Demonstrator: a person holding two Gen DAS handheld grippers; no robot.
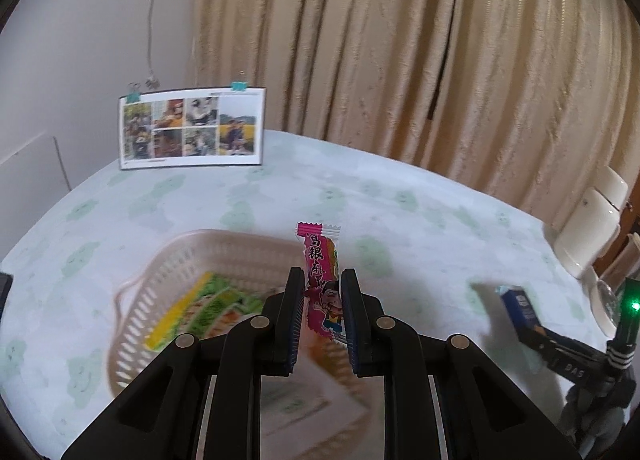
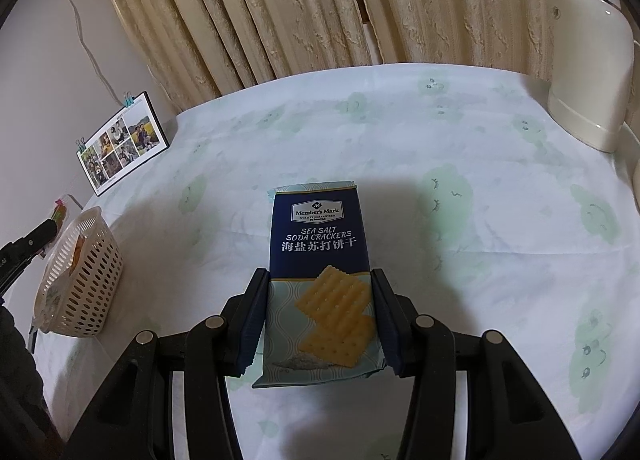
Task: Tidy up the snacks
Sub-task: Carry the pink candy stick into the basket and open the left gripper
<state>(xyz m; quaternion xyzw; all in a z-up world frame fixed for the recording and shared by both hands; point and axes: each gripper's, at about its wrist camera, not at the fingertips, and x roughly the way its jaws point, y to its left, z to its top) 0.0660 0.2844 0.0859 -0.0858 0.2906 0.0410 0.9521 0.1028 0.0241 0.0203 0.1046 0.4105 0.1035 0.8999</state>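
Upright, pink snack stick [image 1: 322, 280] between left tongs [image 1: 322, 320]

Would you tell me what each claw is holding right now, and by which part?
The left claw grips the pink snack stick by its lower half. The right claw clamps the cracker pack across its lower side edges.

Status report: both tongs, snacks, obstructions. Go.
Left tongs shut on pink snack stick, above beige slotted plastic basket. Right tongs shut on navy soda cracker pack. Nothing in the way.
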